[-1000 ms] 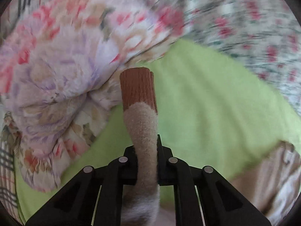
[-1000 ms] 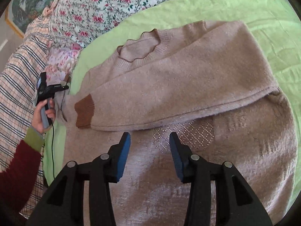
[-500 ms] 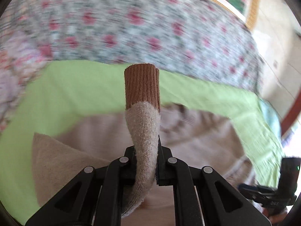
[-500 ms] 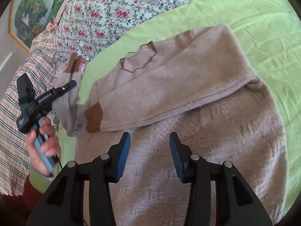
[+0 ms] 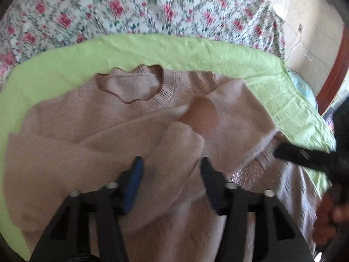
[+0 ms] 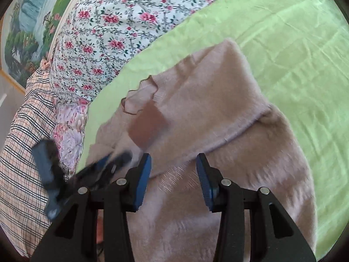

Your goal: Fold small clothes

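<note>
Soft, even daylight filled both fisheye views, with no hard shadows or glare. The left wrist view was smeared by motion: the floral bedspread (image 5: 152,6) at the top streaked, and the brown cuff (image 5: 202,115) at centre was a soft blot. The right wrist view was sharper, though the left tongs (image 6: 104,163) at lower left blurred into a dark streak. Black vignette rimmed every corner, and straight lines bowed toward the edges.

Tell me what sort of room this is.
Probably a bedroom: the beige sweater lies on a green sheet spread over a floral bedspread, with a plaid blanket beside it and a framed landscape picture on the wall.
</note>
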`<control>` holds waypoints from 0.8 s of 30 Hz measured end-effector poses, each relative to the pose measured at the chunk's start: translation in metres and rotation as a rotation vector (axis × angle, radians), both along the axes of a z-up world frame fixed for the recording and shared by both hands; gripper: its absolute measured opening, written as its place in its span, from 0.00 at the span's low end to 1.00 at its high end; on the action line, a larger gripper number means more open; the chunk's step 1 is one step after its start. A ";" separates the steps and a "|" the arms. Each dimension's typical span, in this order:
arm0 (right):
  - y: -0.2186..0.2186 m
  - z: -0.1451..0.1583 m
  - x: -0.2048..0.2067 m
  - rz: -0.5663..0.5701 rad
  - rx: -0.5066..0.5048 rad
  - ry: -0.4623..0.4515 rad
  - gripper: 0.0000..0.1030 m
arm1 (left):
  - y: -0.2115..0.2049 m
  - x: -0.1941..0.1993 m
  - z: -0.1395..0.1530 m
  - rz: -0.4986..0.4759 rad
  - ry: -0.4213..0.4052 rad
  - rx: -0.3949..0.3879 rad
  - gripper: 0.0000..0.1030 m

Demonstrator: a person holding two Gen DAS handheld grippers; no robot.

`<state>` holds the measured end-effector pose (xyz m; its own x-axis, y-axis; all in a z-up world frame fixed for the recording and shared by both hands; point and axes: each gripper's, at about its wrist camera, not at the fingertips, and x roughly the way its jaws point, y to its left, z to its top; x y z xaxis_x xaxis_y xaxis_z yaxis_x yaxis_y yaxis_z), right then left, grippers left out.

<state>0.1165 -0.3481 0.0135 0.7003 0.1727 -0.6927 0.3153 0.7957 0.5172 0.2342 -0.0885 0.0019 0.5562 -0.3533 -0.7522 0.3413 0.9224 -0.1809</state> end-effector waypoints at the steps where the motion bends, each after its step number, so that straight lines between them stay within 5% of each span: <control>1: 0.002 -0.002 0.008 0.008 0.013 -0.002 0.43 | 0.008 -0.009 0.006 0.007 -0.011 0.001 0.67; 7: 0.000 -0.020 0.043 0.002 0.033 0.016 0.43 | 0.098 -0.055 0.017 0.160 -0.042 0.056 0.71; 15: 0.000 -0.036 0.080 0.063 0.054 -0.009 0.43 | 0.201 -0.047 -0.032 0.468 0.109 0.099 0.70; 17: 0.006 -0.027 0.084 0.104 0.023 -0.015 0.11 | 0.205 -0.036 -0.035 0.493 0.111 0.085 0.70; 18: 0.007 -0.017 0.081 0.109 0.005 -0.036 0.05 | 0.206 -0.033 -0.036 0.502 0.109 0.092 0.70; 22: -0.015 0.037 0.048 0.024 -0.037 -0.217 0.05 | 0.196 -0.020 -0.034 0.522 0.088 0.144 0.70; 24: -0.037 0.048 0.032 -0.063 -0.060 -0.237 0.04 | 0.193 -0.019 -0.034 0.533 0.091 0.155 0.71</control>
